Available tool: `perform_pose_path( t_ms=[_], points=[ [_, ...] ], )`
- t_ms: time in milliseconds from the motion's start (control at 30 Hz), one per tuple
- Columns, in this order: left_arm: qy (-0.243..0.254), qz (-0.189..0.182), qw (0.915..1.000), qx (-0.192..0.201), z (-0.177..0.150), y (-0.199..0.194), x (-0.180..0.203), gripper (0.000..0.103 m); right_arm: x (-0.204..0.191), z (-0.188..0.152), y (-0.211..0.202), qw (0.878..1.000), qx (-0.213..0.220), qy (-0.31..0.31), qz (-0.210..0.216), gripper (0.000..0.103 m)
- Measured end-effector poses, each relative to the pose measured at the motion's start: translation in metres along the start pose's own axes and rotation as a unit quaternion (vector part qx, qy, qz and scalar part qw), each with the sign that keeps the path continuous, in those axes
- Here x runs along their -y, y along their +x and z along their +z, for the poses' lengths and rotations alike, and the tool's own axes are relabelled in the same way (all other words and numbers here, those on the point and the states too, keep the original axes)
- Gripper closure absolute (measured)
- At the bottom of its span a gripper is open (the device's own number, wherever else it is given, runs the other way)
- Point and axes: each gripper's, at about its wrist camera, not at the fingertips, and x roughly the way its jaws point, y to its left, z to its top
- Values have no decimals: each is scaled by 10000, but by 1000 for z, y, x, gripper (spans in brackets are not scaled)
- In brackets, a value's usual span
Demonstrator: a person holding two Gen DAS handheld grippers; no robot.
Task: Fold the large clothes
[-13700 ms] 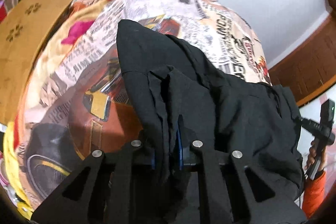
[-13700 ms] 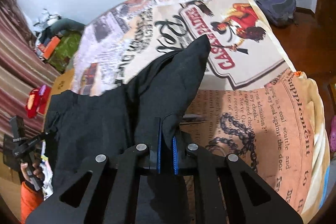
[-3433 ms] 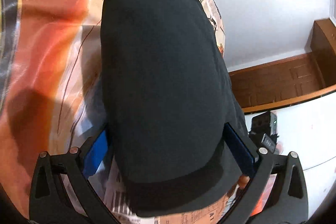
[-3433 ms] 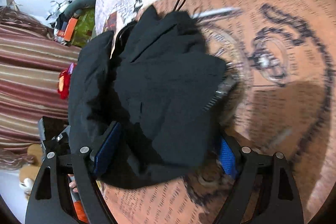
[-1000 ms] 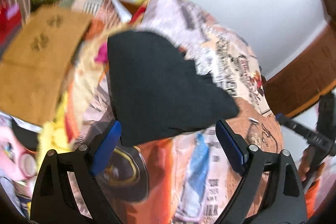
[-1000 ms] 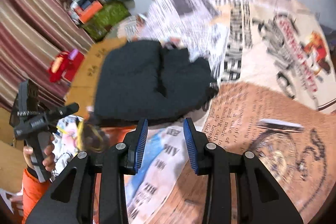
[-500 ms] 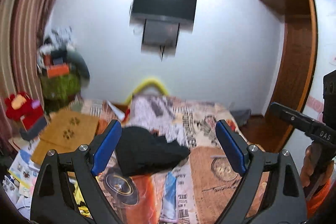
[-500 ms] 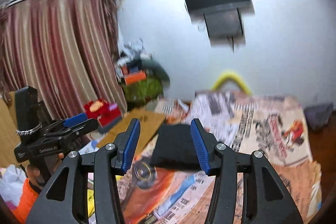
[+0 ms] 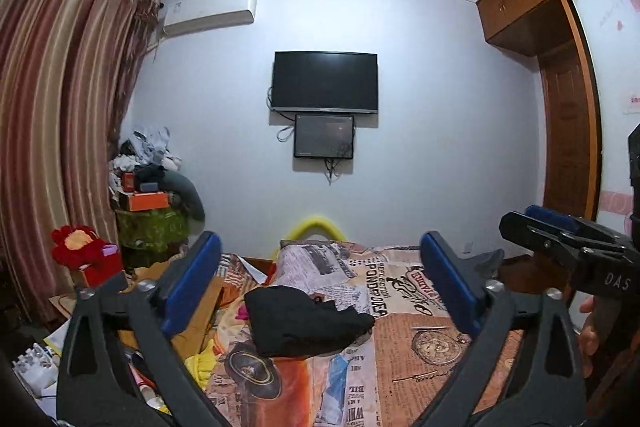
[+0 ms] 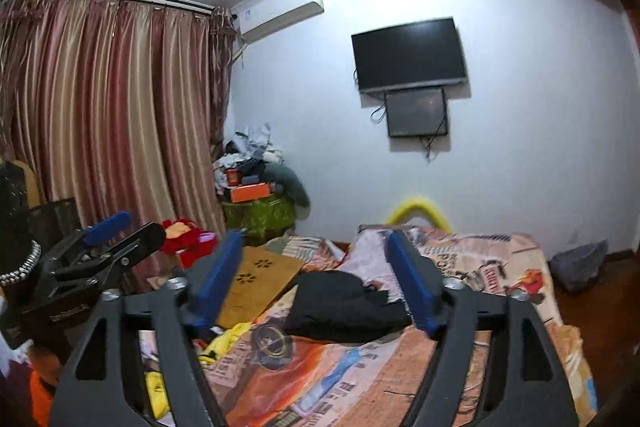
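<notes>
bedroom: bed with newspaper-print cover, wall television, striped curtains. black garment, folded into a bundle, lies on the bed toward its left side. left gripper: jaws opening, spread wide, nothing between them. right gripper: jaws opening, spread, nothing between them.

A dark TV hangs at twelve o'clock, a small screen just beneath. Striped curtains fill nine o'clock. An air conditioner sits at eleven, a wooden wardrobe at three, a red plush at eight.
</notes>
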Motion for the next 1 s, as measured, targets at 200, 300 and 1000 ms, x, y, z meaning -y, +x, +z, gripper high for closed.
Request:
perform_pose_path(
  t_ms=[200,300,1000],
  points=[
    [-91,96,9998,-153,-9,-4,1,1,-2,3,3,9997,-47,7,-257,4],
    [-132,105,9997,-166,-10,-7,1,1,-3,2,2,9993,-26,-51,-370,0],
    [83,182,9995,-243,-18,-7,7,0,-2,-5,-6,9989,-253,-44,-393,0]
  ],
)
